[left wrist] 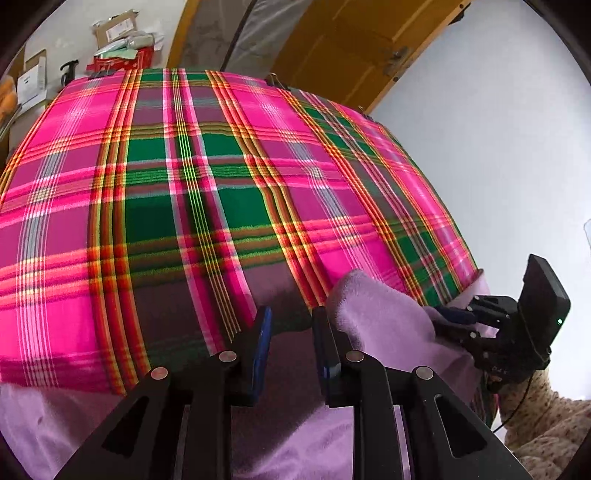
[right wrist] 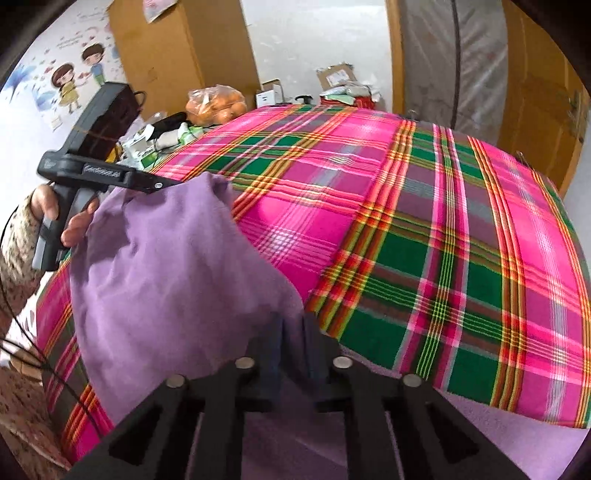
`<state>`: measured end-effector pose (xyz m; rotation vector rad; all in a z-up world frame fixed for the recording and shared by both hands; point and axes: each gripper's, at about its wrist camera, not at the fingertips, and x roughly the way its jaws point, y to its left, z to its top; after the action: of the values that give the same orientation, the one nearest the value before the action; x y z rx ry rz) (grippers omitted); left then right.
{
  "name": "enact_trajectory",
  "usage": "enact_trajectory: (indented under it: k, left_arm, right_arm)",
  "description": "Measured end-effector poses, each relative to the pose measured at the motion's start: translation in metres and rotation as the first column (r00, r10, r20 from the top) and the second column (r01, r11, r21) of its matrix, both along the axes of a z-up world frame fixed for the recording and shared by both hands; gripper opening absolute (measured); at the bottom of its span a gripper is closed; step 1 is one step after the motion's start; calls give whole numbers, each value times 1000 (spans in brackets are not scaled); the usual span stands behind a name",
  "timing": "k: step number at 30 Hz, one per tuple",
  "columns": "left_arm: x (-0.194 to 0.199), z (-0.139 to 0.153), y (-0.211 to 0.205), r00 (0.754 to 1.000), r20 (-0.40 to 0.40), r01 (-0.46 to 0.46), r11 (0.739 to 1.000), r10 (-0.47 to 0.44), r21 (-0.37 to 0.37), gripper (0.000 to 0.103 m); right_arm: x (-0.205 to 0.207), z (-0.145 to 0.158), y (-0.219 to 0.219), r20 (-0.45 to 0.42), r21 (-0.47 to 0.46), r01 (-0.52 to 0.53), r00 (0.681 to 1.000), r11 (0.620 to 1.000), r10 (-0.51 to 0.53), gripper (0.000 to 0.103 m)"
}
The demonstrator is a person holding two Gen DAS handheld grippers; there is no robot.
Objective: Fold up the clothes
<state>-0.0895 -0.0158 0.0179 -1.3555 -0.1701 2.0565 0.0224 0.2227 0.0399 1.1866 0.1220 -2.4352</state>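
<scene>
A lilac fleece garment (right wrist: pixel 173 266) lies bunched at the near edge of a table under a pink and green plaid cloth (left wrist: pixel 207 192). My left gripper (left wrist: pixel 291 343) hovers over the plaid cloth with its jaws apart and nothing between them; the garment (left wrist: pixel 384 314) touches the outer side of its right finger. My right gripper (right wrist: pixel 293 332) is shut on a fold of the garment. It also shows in the left wrist view (left wrist: pixel 458 317), clamped on the garment's edge. The left gripper shows in the right wrist view (right wrist: pixel 159 183), by the garment's far end.
Cardboard boxes (left wrist: pixel 114 29) and a red package (left wrist: pixel 125 61) stand behind the table's far edge. A bag of oranges (right wrist: pixel 216 105) and small clutter (right wrist: pixel 155 144) sit off its far left. A wooden door (left wrist: pixel 354 40) and a white wall (left wrist: pixel 498 147) lie to the right.
</scene>
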Motion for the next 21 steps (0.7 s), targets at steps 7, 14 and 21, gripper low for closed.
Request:
enact_trajectory:
  k: [7, 14, 21]
  left_arm:
    - [8, 3, -6, 1000, -13, -20, 1000, 20, -8, 23]
    - [5, 3, -7, 999, -4, -37, 999, 37, 7, 23]
    - [8, -2, -4, 999, 20, -38, 999, 37, 20, 23]
  right_arm:
    - [19, 28, 9, -143, -49, 57, 988, 997, -63, 8]
    - [27, 27, -3, -67, -122, -65, 996, 990, 57, 5]
    - [28, 5, -13, 89, -112, -166, 980, 980, 176, 8]
